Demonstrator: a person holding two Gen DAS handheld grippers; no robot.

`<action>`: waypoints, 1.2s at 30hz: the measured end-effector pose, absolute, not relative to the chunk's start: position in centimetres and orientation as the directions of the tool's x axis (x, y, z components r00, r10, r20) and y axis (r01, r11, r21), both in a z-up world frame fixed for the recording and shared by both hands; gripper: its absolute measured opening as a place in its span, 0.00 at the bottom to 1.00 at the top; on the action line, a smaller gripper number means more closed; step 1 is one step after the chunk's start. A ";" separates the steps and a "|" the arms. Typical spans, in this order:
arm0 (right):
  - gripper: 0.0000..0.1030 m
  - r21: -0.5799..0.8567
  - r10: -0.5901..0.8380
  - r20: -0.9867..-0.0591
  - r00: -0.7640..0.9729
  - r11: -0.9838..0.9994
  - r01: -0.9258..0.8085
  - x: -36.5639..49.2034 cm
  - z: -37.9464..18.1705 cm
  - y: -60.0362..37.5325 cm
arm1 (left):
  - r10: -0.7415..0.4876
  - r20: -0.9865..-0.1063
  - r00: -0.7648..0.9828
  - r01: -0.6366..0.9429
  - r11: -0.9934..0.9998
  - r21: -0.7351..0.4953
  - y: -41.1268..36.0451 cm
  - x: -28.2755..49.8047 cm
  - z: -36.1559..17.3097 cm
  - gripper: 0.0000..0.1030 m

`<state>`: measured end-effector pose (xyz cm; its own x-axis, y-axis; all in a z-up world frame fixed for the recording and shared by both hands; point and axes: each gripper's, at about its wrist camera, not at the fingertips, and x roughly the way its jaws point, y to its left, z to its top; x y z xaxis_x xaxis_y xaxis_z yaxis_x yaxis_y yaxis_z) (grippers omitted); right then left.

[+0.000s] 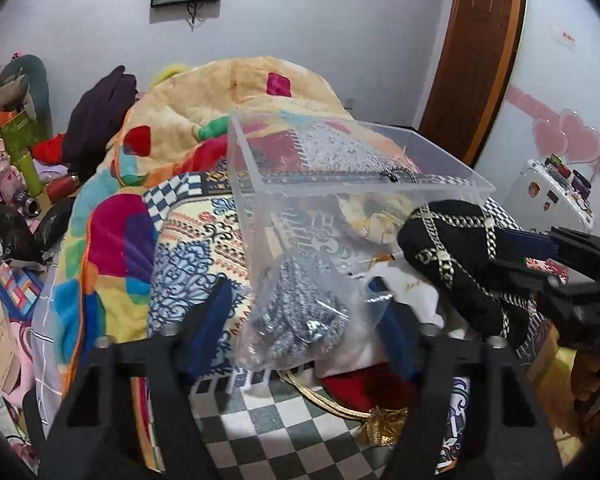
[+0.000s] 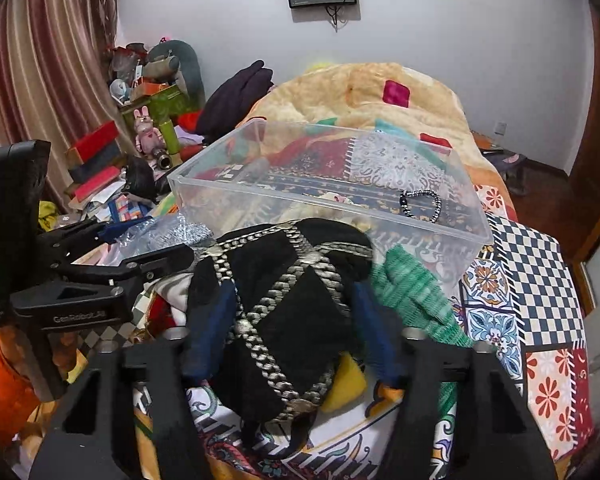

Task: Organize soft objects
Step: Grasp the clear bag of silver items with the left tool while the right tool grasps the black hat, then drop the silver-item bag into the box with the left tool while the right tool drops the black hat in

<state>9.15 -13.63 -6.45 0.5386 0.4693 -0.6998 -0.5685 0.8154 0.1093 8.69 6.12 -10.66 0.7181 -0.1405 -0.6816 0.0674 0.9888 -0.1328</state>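
A clear plastic bin (image 1: pixel 452 160) (image 2: pixel 228 152) stands on the bed and holds a small beaded loop (image 2: pixel 420 200) and a pale yellow soft item (image 1: pixel 376 216). My left gripper (image 1: pixel 300 304) is around a clear bag of grey-white knit fabric (image 1: pixel 296 316), its fingers wide apart beside the bag. My right gripper (image 2: pixel 292 320) is shut on a black cloth with a metallic chain pattern (image 2: pixel 284 280) (image 1: pixel 460 264), held just in front of the bin. The right gripper also shows at the right of the left wrist view (image 1: pixel 540 256).
A green knit item (image 2: pixel 416 292) lies right of the black cloth. A red cloth (image 1: pixel 364 392) and gold cord (image 1: pixel 384 424) lie near the left gripper. The bed carries a patchwork cover (image 2: pixel 536 280) and a colourful blanket (image 1: pixel 112 240). Clutter (image 2: pixel 140 128) fills the left side.
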 end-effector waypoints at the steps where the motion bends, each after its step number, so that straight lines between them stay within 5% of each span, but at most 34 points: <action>1: 0.39 0.113 0.472 -0.699 0.537 0.815 -0.569 9.1 -6.4 -13.7 | -0.149 -0.686 0.712 0.073 0.988 -0.138 6.1 8.7 -10.8 0.49; 6: 0.14 0.132 0.491 -0.681 0.542 0.811 -0.569 8.8 -5.9 -14.5 | -0.153 -0.681 0.716 0.078 0.987 -0.140 6.1 8.2 -10.8 0.32; 29: 0.11 0.112 0.528 -0.505 0.683 0.824 -0.555 9.7 0.6 -15.5 | -0.139 -0.450 0.882 0.085 0.987 -0.136 6.8 7.0 -1.1 0.27; 36: 0.11 0.067 0.483 -0.490 0.726 0.851 -0.521 12.2 1.3 -15.0 | -0.151 -0.450 0.880 0.097 0.985 -0.142 6.3 10.3 -0.8 0.27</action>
<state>12.23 -15.04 1.25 0.7256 0.4830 -0.4901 -0.5209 0.8509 0.0674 10.30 6.31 -0.75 0.8799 -0.1514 -0.4505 0.0967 0.9851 -0.1423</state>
